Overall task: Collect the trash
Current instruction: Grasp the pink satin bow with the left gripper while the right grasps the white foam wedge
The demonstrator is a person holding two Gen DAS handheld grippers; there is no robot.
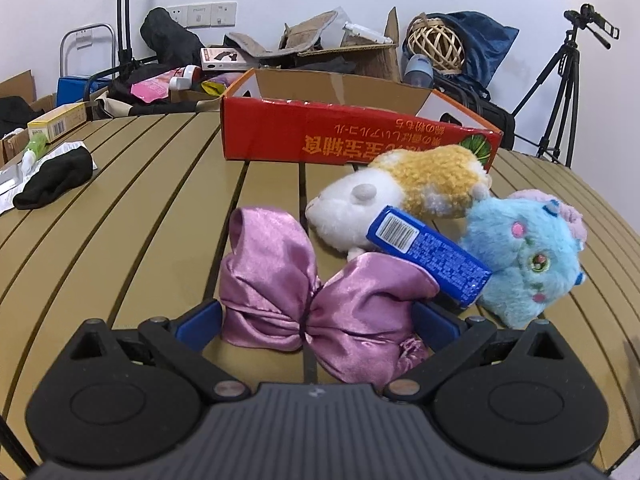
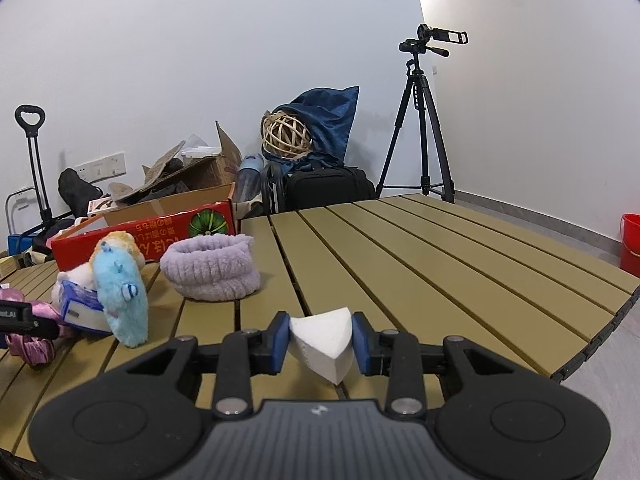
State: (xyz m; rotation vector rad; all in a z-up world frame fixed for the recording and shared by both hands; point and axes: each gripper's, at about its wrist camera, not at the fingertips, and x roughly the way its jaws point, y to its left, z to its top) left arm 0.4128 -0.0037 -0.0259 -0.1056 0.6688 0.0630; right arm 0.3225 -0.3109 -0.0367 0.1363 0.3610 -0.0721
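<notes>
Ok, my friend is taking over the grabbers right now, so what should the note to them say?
Right gripper: shut on a white folded piece of trash, held above the table.
Left gripper: open, its fingers either side of the pink satin bow, not squeezing it.
The blue wrapper packet lies across the bow and the two plush toys. The red cardboard box stands open behind them; it looks like the likely place for trash.
Done: white piece picked up.
Left: drop it off, then collect the blue packet.
</notes>
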